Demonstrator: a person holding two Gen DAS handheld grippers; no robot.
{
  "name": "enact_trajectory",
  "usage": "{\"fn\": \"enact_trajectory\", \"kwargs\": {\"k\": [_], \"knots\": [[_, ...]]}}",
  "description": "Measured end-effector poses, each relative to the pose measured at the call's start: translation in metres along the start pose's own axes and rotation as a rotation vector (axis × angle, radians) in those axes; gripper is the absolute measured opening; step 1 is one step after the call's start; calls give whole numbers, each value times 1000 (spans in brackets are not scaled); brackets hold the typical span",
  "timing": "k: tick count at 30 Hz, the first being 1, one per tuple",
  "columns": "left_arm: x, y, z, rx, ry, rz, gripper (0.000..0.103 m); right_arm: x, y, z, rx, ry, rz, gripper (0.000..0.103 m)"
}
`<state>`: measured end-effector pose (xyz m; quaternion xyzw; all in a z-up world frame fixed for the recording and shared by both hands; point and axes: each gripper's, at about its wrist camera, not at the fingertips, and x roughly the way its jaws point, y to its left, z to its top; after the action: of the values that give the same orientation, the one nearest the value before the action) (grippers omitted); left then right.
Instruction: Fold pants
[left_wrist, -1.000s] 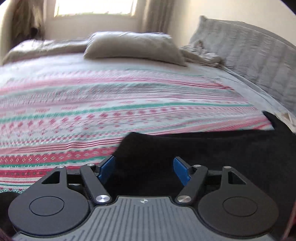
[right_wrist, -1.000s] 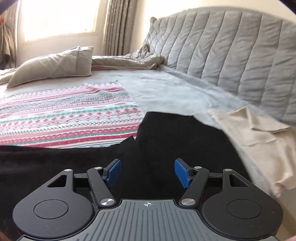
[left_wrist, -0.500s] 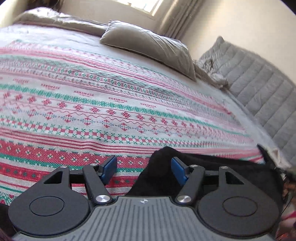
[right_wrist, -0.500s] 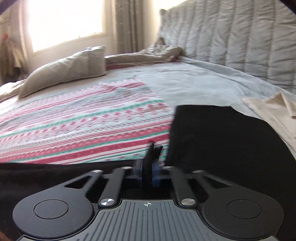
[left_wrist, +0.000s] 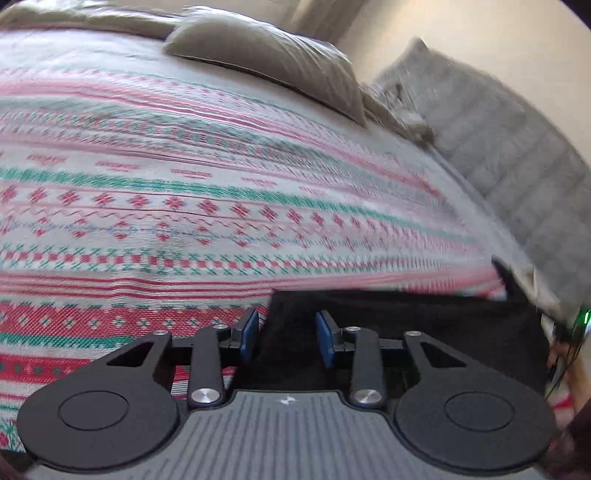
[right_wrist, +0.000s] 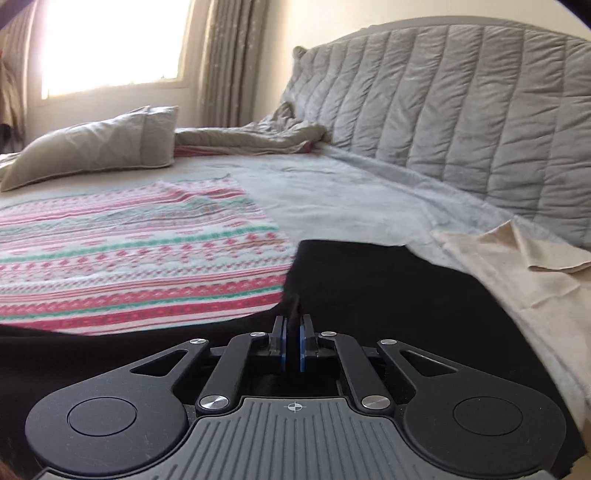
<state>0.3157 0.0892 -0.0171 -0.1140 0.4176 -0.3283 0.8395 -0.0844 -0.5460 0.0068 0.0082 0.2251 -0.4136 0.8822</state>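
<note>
Black pants (right_wrist: 369, 295) – pinched in right gripper (right_wrist: 291, 341); blanket (left_wrist: 184, 192) lettering apparently illegible.

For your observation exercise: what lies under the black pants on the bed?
The black pants lie over the striped patterned blanket and the grey bedding. What lies beneath their middle is covered.

Motion blur smears the striped red, green and white woven bedspread (left_wrist: 221, 177) beyond the left gripper (left_wrist: 286, 338). The black fabric pants (right_wrist: 388, 295) run under the right gripper (right_wrist: 291, 345), their near part hidden.
</note>
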Motion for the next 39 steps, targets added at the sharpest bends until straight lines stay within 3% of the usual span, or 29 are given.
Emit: {"fn": "enact_trajectory", "kwargs": {"k": [4,6,7,8,9,11,12,17,19,22,27,33,36,39], "knots": [[-6,25,-1,-147,-38,-30,37,2,-11,-1,25,21,-36,3],[-5,18,-4,-100,-24,-33,37,1,-12,-2,20,35,-11,4],[-4,11,-6,-58,-14,-25,37,-1,-12,0,23,40,2,9],[-3,4,-7,-13,-9,-7,32,-5,-13,2,33,38,13,16],[-1,-4,-9,20,-10,15,14,-10,-12,5,44,27,19,20],[0,-15,-10,55,-37,67,9,-20,-14,13,75,-7,39,51],[0,-18,-10,64,-55,87,7,-26,-13,17,94,-27,53,56],[-8,-38,-21,175,-211,229,3,-40,12,32,99,-38,150,58],[-1,-38,-22,167,-185,272,8,-42,31,34,63,-33,182,58],[-14,-44,-22,154,-205,321,33,-47,63,39,23,-13,261,58],[-51,-62,-37,176,-207,418,49,-66,122,50,-27,33,520,64],[-86,-58,-78,146,-240,436,59,-87,223,53,-162,116,795,64],[-95,-50,-91,154,-247,439,59,-98,274,46,-232,145,866,65],[-102,-40,-99,202,-258,489,59,-109,315,32,-280,150,919,65]]}}
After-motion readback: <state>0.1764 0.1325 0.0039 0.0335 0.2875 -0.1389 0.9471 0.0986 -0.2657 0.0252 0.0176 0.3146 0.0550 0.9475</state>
